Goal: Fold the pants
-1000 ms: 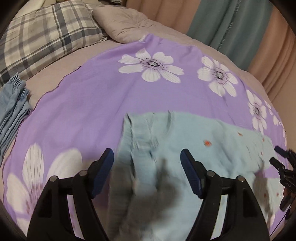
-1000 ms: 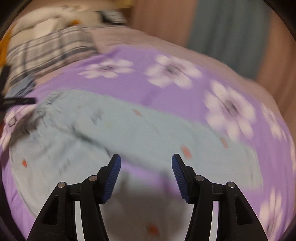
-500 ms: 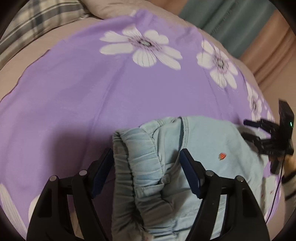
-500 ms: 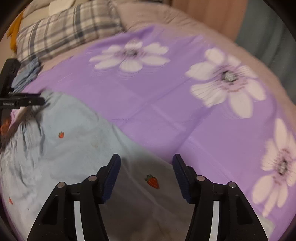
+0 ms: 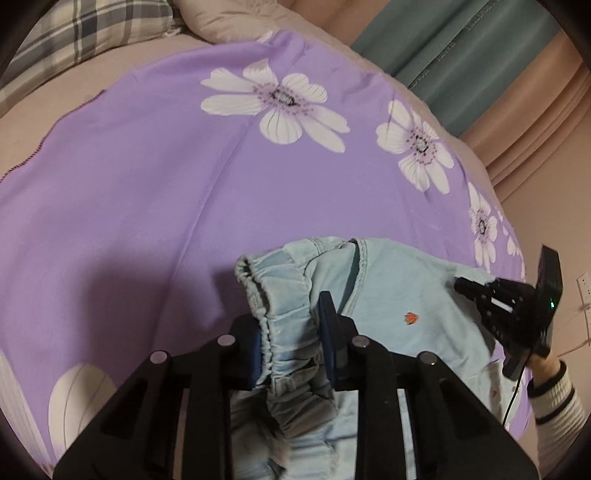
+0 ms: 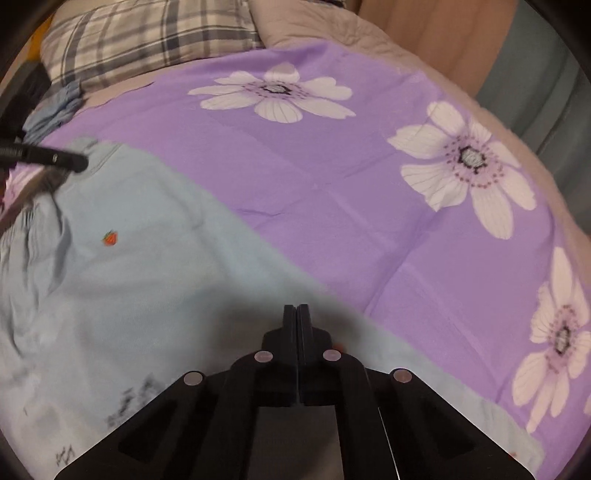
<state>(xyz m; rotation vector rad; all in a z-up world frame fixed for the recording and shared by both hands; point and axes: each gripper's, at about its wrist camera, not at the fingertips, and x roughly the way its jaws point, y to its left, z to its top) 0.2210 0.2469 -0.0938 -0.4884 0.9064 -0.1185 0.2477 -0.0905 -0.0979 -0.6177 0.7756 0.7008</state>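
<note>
Light blue pants point(image 5: 399, 295) lie on the purple flowered sheet point(image 5: 155, 192), lower center of frame. Left gripper point(image 5: 291, 332) is clamped on the bunched elastic waistband point(image 5: 284, 310); right gripper point(image 6: 297, 314) has its fingers pressed together over the fabric, can't tell if it's pinching any.

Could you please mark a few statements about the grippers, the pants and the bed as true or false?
1. The left gripper is shut on the waistband of the pants. True.
2. The right gripper has its fingers wide apart. False: its fingers are pressed together over the pants.
3. The pants are dark green. False: they are light blue with small red marks.
4. The sheet under the pants is purple with white flowers. True.
5. A plaid pillow lies at the far end of the bed. True.
</note>
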